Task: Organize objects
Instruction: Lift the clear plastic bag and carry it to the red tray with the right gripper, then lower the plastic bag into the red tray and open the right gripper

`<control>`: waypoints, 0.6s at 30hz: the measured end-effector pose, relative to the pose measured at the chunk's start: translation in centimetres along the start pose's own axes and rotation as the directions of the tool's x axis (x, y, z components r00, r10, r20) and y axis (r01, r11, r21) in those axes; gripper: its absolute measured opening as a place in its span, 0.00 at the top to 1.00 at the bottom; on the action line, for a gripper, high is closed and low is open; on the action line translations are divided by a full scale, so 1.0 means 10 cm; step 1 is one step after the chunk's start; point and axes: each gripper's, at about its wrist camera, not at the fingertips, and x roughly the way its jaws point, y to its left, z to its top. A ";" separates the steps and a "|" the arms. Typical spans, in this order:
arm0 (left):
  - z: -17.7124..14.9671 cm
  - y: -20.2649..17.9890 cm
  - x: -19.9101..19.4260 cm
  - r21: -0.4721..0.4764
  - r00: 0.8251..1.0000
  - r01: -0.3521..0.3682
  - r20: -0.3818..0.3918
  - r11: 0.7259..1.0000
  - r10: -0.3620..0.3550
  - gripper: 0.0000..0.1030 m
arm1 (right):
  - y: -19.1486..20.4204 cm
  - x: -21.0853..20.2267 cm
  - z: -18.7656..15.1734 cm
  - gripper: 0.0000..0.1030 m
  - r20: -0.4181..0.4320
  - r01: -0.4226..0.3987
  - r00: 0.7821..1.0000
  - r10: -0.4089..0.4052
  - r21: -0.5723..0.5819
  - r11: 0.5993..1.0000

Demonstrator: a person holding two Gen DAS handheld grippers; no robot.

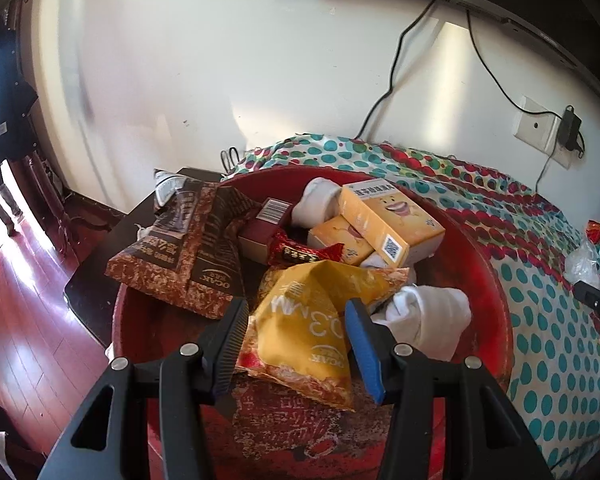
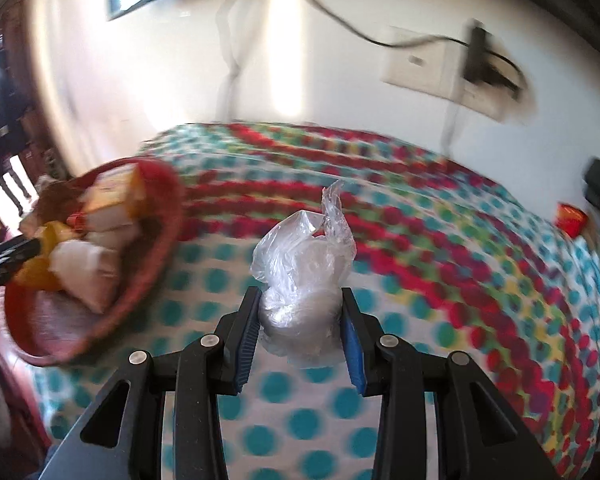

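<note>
A round red basin (image 1: 496, 280) sits at the left end of a dotted cloth and holds snacks, boxes and socks. My left gripper (image 1: 296, 308) hangs over its near side, shut on a yellow snack bag (image 1: 300, 312) that rests on the pile. A brown snack bag (image 1: 188, 248), yellow boxes (image 1: 384, 216), a dark red box (image 1: 260, 232) and rolled white socks (image 1: 428, 316) lie around it. My right gripper (image 2: 300, 294) is shut on a crumpled clear plastic bag (image 2: 300, 256), held above the cloth to the right of the basin (image 2: 156, 240). The right wrist view is blurred.
The table under the dotted cloth (image 1: 548, 344) stands against a white wall with a socket plate (image 1: 536, 128) and hanging cables. A small red packet (image 2: 570, 218) and dark items lie at the cloth's far right. A dark stool edge (image 1: 96, 280) and red wooden floor (image 1: 32, 312) lie left of the basin.
</note>
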 end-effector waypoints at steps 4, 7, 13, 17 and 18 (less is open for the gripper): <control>0.04 0.10 -0.03 -0.028 1.000 -0.006 -0.004 1.000 0.006 0.50 | 0.43 -0.04 0.09 0.65 -0.002 -0.090 0.996 0.090 -0.028 0.996; 0.07 0.19 -0.06 -0.052 1.000 -0.019 -0.001 0.998 0.019 0.49 | 0.80 -0.05 0.14 0.65 -0.007 -0.155 0.988 0.155 -0.075 0.985; 0.11 0.32 -0.08 -0.073 0.999 -0.052 -0.011 0.996 0.051 0.46 | 1.43 0.00 0.18 0.64 -0.038 -0.252 0.968 0.250 -0.156 0.955; 0.12 0.39 -0.08 -0.087 0.998 -0.059 -0.021 0.994 0.057 0.45 | 1.70 0.04 0.19 0.64 -0.051 -0.277 0.961 0.272 -0.193 0.941; 0.13 0.41 -0.08 -0.091 0.998 -0.062 -0.023 0.994 0.060 0.45 | 1.74 0.06 0.19 0.64 -0.053 -0.279 0.960 0.274 -0.196 0.940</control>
